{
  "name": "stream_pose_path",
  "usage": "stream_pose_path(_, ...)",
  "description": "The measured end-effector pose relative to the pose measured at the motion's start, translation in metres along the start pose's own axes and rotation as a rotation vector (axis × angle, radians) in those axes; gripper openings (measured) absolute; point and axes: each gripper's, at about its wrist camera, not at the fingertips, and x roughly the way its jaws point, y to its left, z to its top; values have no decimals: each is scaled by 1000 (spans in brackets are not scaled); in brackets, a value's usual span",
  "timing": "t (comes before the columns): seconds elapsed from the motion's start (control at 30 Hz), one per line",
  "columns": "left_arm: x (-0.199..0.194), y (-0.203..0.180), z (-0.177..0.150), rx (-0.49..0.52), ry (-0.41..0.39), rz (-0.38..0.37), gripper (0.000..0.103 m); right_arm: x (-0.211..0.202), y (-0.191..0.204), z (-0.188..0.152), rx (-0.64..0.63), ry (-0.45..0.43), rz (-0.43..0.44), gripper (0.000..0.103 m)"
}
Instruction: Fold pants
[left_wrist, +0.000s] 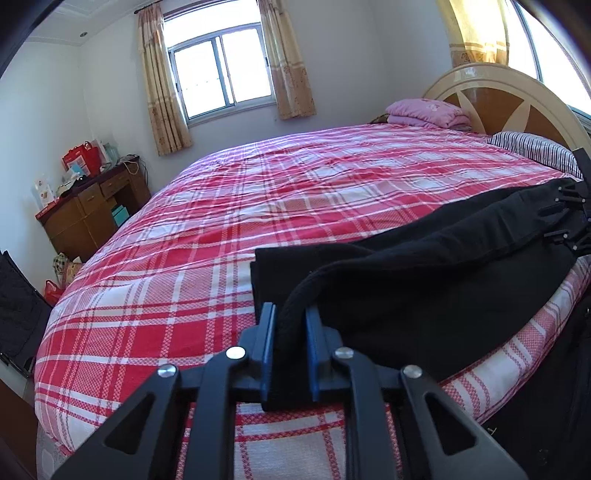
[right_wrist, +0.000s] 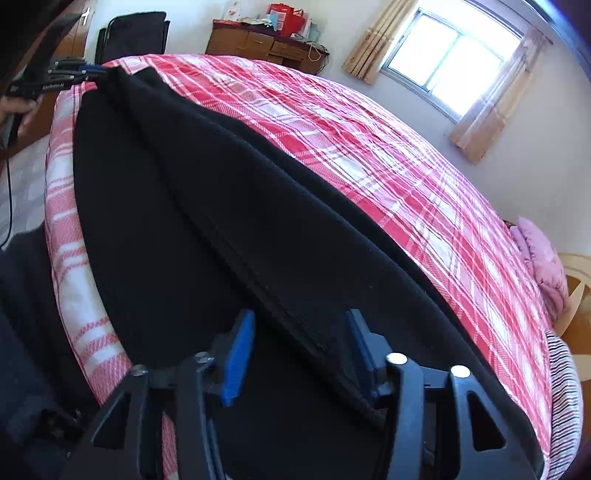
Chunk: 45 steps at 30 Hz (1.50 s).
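Black pants (left_wrist: 424, 280) lie stretched lengthwise along the near edge of a bed with a red and white plaid cover (left_wrist: 221, 221). My left gripper (left_wrist: 290, 314) is shut on a rolled edge at one end of the pants, with the cloth pinched between its blue pads. In the right wrist view that same left gripper (right_wrist: 99, 72) sits at the far end of the pants (right_wrist: 221, 221), held by a hand (right_wrist: 18, 110). My right gripper (right_wrist: 301, 325) hovers at the other end, jaws apart, a seam ridge of the pants running between the pads. The right gripper (left_wrist: 565, 218) also shows in the left wrist view.
A wooden desk (left_wrist: 92, 214) cluttered with bags stands by the far wall beneath a curtained window. A folded pink blanket (left_wrist: 424, 112) and a striped pillow (left_wrist: 532, 147) lie by the headboard (left_wrist: 498, 99). A black chair (right_wrist: 129, 33) stands beyond the bed's foot.
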Motion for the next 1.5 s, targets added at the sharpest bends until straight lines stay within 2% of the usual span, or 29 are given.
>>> stream_pose_path(0.03,0,1,0,-8,-4,-3,15,0,-3,2,18,3,16,19)
stream_pose_path(0.13,1,6,0,-33,-5,-18,13,-6,-8,8,46,-10,33,5)
stream_pose_path(0.37,-6,7,3,-29,-44,-19,12,-46,-5,11,47,-76,45,4)
stream_pose_path(0.53,-17,15,-6,-23,-77,-50,12,-71,3,-2,57,-95,110,4)
stream_pose_path(0.73,-10,18,-29,-35,-63,-96,12,-44,27,-24,29,-8,159,4)
stream_pose_path(0.97,-16,21,-32,-42,-99,-117,12,-49,18,-19,72,-35,202,4)
stream_pose_path(1.07,-13,20,-38,-29,-94,-114,12,-36,28,-24,42,16,185,4)
stream_pose_path(1.1,-13,21,-39,-28,-95,-112,17,-28,32,-26,36,41,179,4)
stream_pose_path(1.2,-16,24,-42,-27,-90,-119,21,-23,32,-28,53,52,193,5)
stream_pose_path(1.27,-21,26,-45,-1,-80,-112,21,-29,25,-26,61,52,211,8)
stream_pose_path(1.37,-26,35,-51,24,-64,-70,34,-35,17,-28,88,37,236,17)
stream_pose_path(1.5,-34,58,-54,-22,-58,26,34,-46,10,-31,101,12,252,36)
